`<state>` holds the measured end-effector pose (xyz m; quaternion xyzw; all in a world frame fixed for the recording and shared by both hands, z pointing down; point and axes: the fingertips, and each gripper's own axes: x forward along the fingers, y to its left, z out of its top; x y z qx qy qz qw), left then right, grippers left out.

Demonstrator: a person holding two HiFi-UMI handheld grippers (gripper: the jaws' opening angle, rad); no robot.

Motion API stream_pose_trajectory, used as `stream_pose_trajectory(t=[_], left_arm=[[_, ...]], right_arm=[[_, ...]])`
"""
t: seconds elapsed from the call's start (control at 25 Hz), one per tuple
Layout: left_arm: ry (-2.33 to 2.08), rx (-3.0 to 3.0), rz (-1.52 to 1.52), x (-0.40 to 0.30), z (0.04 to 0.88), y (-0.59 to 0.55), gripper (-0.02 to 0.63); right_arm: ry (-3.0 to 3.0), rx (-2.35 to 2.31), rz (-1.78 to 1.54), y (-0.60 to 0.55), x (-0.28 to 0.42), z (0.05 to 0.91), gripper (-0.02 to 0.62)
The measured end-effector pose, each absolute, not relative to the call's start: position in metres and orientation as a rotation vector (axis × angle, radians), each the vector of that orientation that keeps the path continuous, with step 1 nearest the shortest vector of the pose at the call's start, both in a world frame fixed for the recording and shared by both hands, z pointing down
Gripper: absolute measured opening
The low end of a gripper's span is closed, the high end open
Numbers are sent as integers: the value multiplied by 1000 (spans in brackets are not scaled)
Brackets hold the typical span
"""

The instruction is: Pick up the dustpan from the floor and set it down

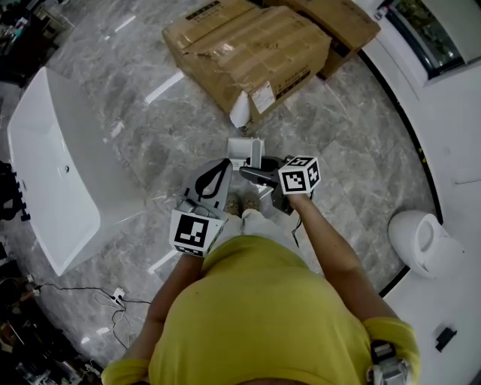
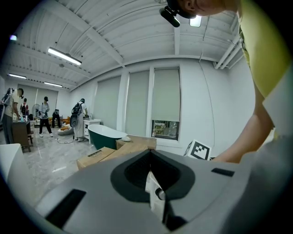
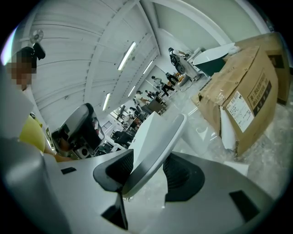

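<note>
With right gripper (image 3: 147,176) jaws gripping the dustpan (image 3: 158,141) by a thin edge, left gripper (image 2: 153,183) jaws closed, it may swing loose.

Two claws: the left claw (image 2: 153,194) and the right claw (image 3: 146,172). One dustpan (image 3: 158,141). Two cardboard boxes in the head view, a large one (image 1: 248,53) at twelve o'clock and a second (image 1: 338,22) at one o'clock. Two bathtubs: a white one (image 1: 52,165) at nine o'clock, and a dark green one (image 2: 106,136) in the left gripper view. One toilet (image 1: 421,241) at three o'clock. One power strip (image 1: 118,295) at eight o'clock.
</note>
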<state>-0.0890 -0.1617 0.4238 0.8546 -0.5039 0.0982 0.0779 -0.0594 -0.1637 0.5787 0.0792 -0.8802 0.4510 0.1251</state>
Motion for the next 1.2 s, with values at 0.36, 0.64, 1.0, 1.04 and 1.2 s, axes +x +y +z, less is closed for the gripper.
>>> stream_pose_trajectory(t=[0.36,0.64,1.0,1.04,1.2], left_arm=[[-1519,2536,302,-96,428,-166,3],[-1509,2537,297,-96,429,-170,3],[-1479,2538,299,-92,434,-166,3],[-1475,2546,297,-91,433,-165,3],[-1472,2589,261,-82,421,-164,3]], right_arm=[[-2470,238,1259,-169,-61,617,202],[-2388,319,1242,-168,-55,630,216],[-2253,620,1343,-161,-16,619,278],[-2260,673,1314,-161,-9,616,269],[-2353,922,1146,-174,17,579,115]])
